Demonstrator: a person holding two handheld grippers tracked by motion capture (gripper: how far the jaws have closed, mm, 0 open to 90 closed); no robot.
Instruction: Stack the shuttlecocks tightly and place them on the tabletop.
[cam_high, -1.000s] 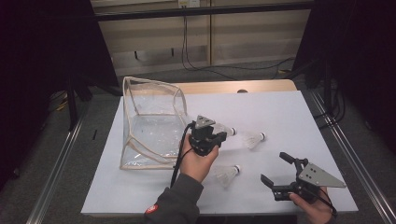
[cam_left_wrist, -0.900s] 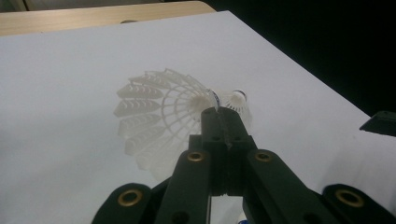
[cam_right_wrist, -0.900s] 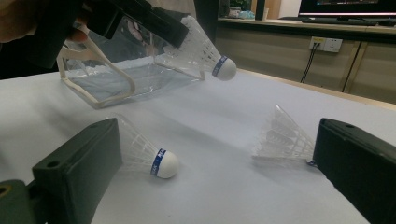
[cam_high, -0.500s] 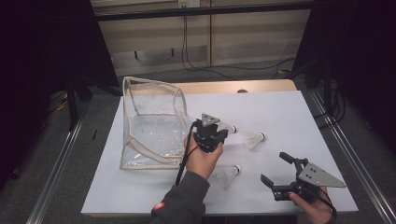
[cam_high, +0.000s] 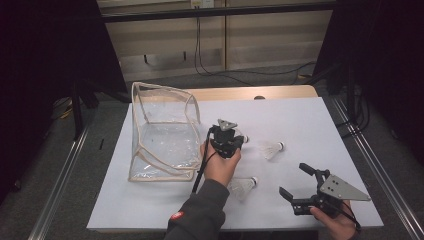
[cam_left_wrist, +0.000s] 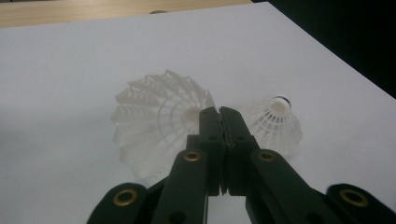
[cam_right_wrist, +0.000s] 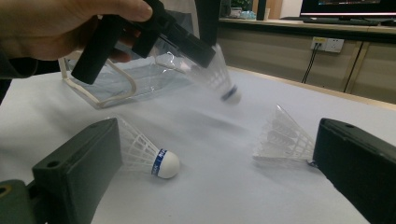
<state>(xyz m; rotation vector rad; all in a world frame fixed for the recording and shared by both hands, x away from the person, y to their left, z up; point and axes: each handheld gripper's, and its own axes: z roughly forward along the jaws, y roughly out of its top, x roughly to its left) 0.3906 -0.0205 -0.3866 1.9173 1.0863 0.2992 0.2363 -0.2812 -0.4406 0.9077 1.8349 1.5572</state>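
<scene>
three shuttlecocks are in play. the left gripper (cam_high: 229, 145) has its jaws closed on the skirt rim of one shuttlecock (cam_right_wrist: 219, 79), held cork-down above the table (cam_high: 310, 120), near the bag (cam_high: 162, 135), probably to drop it in. the right gripper (cam_high: 300, 186) rests with jaws wide open, empty. two shuttlecocks (cam_high: 271, 148) (cam_high: 243, 186) lie on the table. skirts are white ribbed plastic mesh, conical; the bag is clear, soft vinyl, open-topped.

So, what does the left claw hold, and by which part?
The left claw holds a white plastic shuttlecock by the rim of its skirt; the right claw holds nothing.
</scene>
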